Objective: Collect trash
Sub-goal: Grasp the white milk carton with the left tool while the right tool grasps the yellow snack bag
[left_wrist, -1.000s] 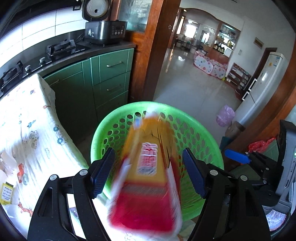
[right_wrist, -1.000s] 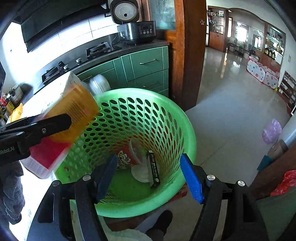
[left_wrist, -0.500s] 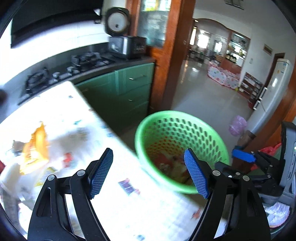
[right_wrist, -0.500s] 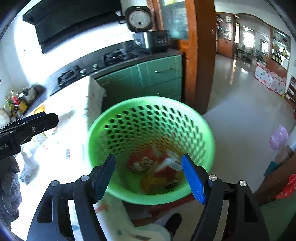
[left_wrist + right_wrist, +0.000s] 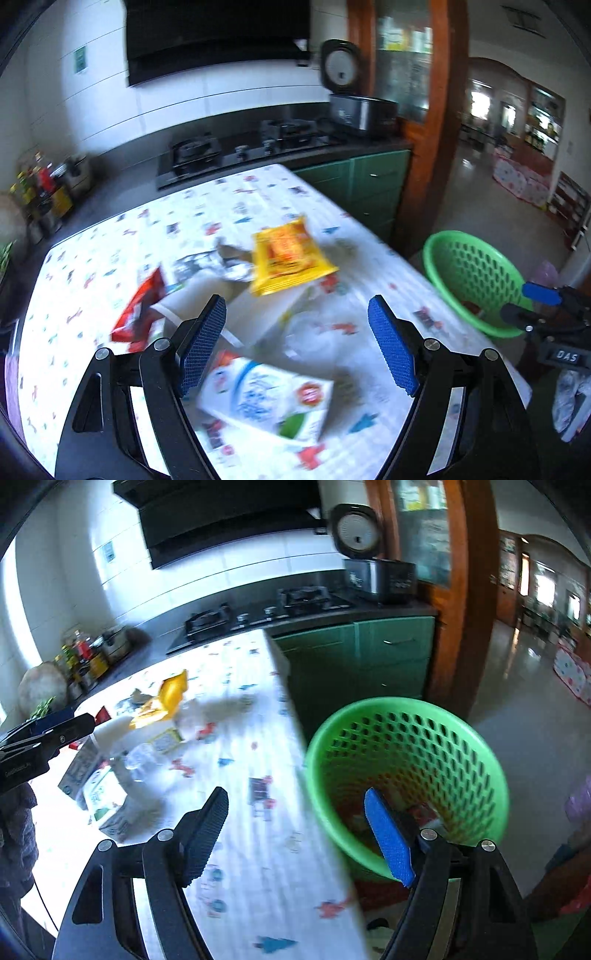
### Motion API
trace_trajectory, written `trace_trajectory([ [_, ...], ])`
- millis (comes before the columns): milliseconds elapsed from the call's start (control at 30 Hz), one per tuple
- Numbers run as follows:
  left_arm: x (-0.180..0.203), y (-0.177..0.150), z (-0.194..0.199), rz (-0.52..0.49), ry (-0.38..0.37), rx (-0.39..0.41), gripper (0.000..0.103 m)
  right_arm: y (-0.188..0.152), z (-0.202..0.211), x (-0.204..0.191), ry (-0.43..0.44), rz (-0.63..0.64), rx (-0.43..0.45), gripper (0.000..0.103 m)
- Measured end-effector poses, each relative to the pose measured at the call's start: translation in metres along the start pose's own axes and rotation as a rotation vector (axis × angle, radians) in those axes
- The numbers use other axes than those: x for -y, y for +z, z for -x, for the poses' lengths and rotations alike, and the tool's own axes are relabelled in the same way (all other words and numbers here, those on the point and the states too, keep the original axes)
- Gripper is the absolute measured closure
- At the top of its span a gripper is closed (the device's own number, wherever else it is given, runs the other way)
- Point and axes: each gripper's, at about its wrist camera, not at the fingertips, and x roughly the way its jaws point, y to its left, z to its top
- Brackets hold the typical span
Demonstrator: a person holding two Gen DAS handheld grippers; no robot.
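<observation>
My left gripper (image 5: 297,345) is open and empty above trash on the patterned tablecloth (image 5: 96,258): a yellow snack bag (image 5: 288,258), a red wrapper (image 5: 142,310), a white and blue carton (image 5: 269,398) and clear plastic (image 5: 314,332). The green perforated basket (image 5: 476,273) stands off the table's right edge. My right gripper (image 5: 295,834) is open and empty at the table edge beside the basket (image 5: 406,760), which holds red and orange trash. The yellow bag (image 5: 168,698) and the carton (image 5: 107,801) also show in the right wrist view, as does the left gripper (image 5: 48,731).
A dark counter with a gas hob (image 5: 236,147) and a rice cooker (image 5: 354,99) runs behind the table. Green cabinets (image 5: 373,657) and a wooden door frame (image 5: 458,590) stand behind the basket. Bottles (image 5: 81,657) are at far left.
The left gripper let the yellow and red packet fall into the basket, then swung left, back over the table's trash. The right gripper shifted left so the table edge now lies under it.
</observation>
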Motion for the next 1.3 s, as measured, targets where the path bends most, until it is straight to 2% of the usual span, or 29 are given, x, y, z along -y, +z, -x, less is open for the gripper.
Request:
trace_trajectory([
  [267, -0.084, -0.023, 0.008, 0.117, 0.068, -0.037, 0.025, 0.010, -0.010, -0.050, 0.058, 0.066, -0.012, 0.029],
  [500, -0.125, -0.047, -0.017, 0.205, 0.006, -0.135, 0.025, 0.019, -0.027, -0.080, 0.094, 0.098, -0.039, 0.028],
  [633, -0.135, -0.054, -0.035, 0.268, -0.059, -0.185, 0.021, 0.025, -0.039, -0.094, 0.110, 0.116, -0.052, 0.028],
  [1033, -0.143, -0.070, -0.061, 0.271, -0.138, -0.260, 0.020, 0.056, -0.087, -0.117, 0.184, 0.106, -0.112, 0.028],
  [1133, -0.143, -0.071, -0.064, 0.271, -0.174, -0.265, 0.022, 0.067, -0.098, -0.122, 0.203, 0.100, -0.115, 0.028],
  [1300, -0.142, -0.072, -0.066, 0.260, -0.191, -0.263, 0.028, 0.087, -0.123, -0.133, 0.216, 0.090, -0.124, 0.028],
])
